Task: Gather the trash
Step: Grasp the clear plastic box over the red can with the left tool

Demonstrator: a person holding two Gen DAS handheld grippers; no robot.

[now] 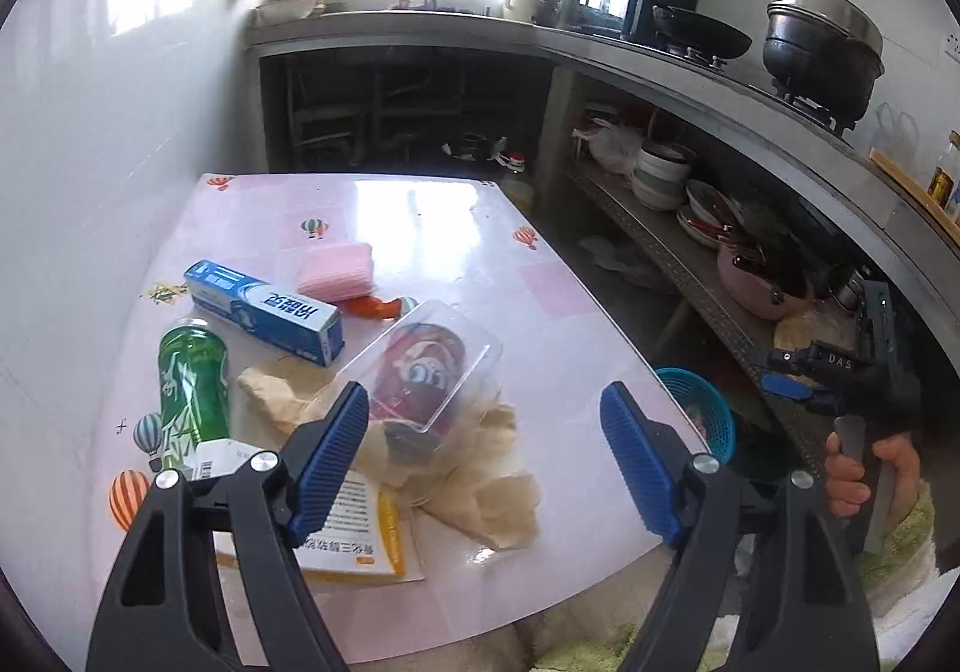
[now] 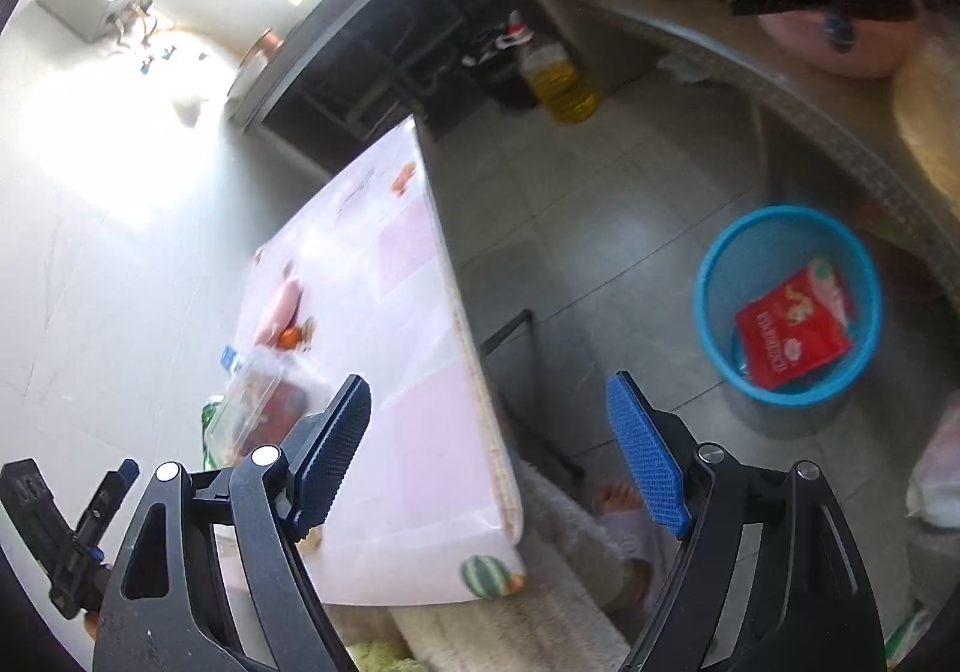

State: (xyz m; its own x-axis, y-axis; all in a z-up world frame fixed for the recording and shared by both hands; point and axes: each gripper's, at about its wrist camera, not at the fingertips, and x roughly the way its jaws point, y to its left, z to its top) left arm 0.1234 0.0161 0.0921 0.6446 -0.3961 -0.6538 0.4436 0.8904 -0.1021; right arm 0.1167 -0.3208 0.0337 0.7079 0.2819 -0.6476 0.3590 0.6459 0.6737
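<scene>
Hovering over the pink table (image 1: 420, 228), the left gripper (image 1: 486, 420) has its blue pads spread wide with nothing pinched between them. Just past its left pad sits a clear plastic clamshell container (image 1: 432, 366) with something red inside, resting on crumpled beige paper (image 1: 480, 486) that spreads out right under the gap between the pads. Further out past the left pad there's a blue toothpaste box (image 1: 264, 309), and beyond that a pink sponge-looking thing (image 1: 336, 270) with a small orange scrap (image 1: 375, 307) beside it. Off to the left of the claw a green bottle (image 1: 192, 390) lies on its side, and tucked under the left finger is a yellow and white leaflet or box (image 1: 360, 528).

The right gripper (image 2: 489, 444) is also gaping, pads well apart, empty, no contact with anything. It's hanging over the table edge (image 2: 480, 420) with floor showing between its pads. The blue trash basket (image 2: 714, 306) stands on the floor ahead and to the right of the right pad, well apart from it, and a red packet (image 2: 792, 330) is already lying in it. In the left wrist view the same basket (image 1: 702, 402) peeks out just past the table's far corner, right of the right pad, and you can see the person's hand (image 1: 864, 474) wrapped around the other gripper's handle out there. Rest of the trash is still on the table.
</scene>
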